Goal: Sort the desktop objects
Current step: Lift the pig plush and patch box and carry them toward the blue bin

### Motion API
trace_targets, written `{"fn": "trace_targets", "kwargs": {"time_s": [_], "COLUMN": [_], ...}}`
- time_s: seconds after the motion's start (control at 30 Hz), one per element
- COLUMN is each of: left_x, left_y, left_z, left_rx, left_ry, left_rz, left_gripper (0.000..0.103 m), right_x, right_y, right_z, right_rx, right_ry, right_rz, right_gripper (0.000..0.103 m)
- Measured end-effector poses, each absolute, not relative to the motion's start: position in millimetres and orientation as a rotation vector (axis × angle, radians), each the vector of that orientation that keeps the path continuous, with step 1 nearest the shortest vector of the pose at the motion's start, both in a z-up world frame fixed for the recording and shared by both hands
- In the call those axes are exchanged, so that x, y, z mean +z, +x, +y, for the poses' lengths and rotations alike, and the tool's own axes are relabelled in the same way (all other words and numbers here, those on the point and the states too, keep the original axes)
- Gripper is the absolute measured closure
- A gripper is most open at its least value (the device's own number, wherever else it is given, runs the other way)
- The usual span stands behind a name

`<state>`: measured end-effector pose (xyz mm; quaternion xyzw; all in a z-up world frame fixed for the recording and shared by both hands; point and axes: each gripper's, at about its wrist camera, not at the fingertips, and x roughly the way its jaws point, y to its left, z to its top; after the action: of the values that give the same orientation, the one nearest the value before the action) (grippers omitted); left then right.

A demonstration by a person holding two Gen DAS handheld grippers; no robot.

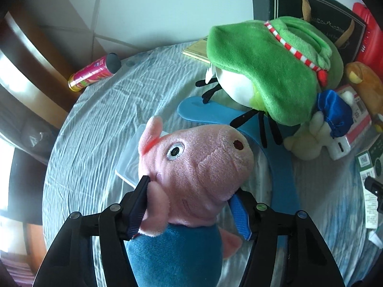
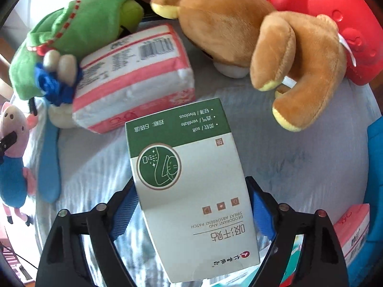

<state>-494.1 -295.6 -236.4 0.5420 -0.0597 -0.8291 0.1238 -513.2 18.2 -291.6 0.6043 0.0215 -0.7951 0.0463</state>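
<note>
My left gripper (image 1: 194, 205) is shut on a pink pig plush (image 1: 196, 157) with a blue body and holds it above the table. The pig also shows at the left edge of the right wrist view (image 2: 14, 143). My right gripper (image 2: 194, 201) is shut on a white and green patch box (image 2: 189, 186) and holds it above the cloth. A green plush (image 1: 265, 62) lies at the back, also in the right wrist view (image 2: 71, 31). A brown plush (image 2: 263, 47) lies at the back right. A pink tissue pack (image 2: 134, 79) lies between them.
A round table with a pale blue cloth (image 1: 95, 124) holds a blue curved piece (image 1: 277, 167), a clear plastic lid (image 1: 129, 157), a dark box (image 1: 311, 12) and a red case (image 2: 335, 24). A pink can (image 1: 93, 74) lies at the far left edge. Another pink pack (image 2: 352, 229) sits at right.
</note>
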Motion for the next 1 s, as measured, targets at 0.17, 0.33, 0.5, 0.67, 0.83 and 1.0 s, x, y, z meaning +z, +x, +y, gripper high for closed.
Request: {"fn": "trace_targets", "kwargs": {"time_s": [0.17,0.33,0.5,0.67,0.83,1.0], "left_x": [-206.9,-174.3,-153.1,-139.6,-114.8,-86.6], "left_y": [-476.5,-456.6,-437.3,-415.7,-393.4,-371.6], "left_z": [-303.8,-308.5,-310.2,-306.8,-301.7,-293.8], "left_rx": [-2.464,-2.521,-2.560,-2.597,-2.646,-2.699], "left_ry": [1.513,1.431,1.398,1.345,1.269,1.166], "left_rz": [-0.123,-0.084,-0.040,-0.056,-0.057,-0.073], "left_gripper": [0.046,0.055,0.067,0.068,0.069,0.070], "right_x": [-260.5,-217.4,-176.9,-152.1,-128.4,-100.1], "right_y": [-498.0,-481.5,-470.4,-467.3,-441.0,-415.0], "right_z": [12.3,11.1,-4.1,-15.1,-28.0,-31.9], "right_rx": [-2.474,-2.542,-2.595,-2.622,-2.644,-2.673], "right_ry": [1.769,1.667,1.566,1.495,1.438,1.344], "right_rz": [0.055,0.047,0.030,0.030,0.031,0.024], "right_gripper": [0.018,0.018,0.018,0.018,0.018,0.018]}}
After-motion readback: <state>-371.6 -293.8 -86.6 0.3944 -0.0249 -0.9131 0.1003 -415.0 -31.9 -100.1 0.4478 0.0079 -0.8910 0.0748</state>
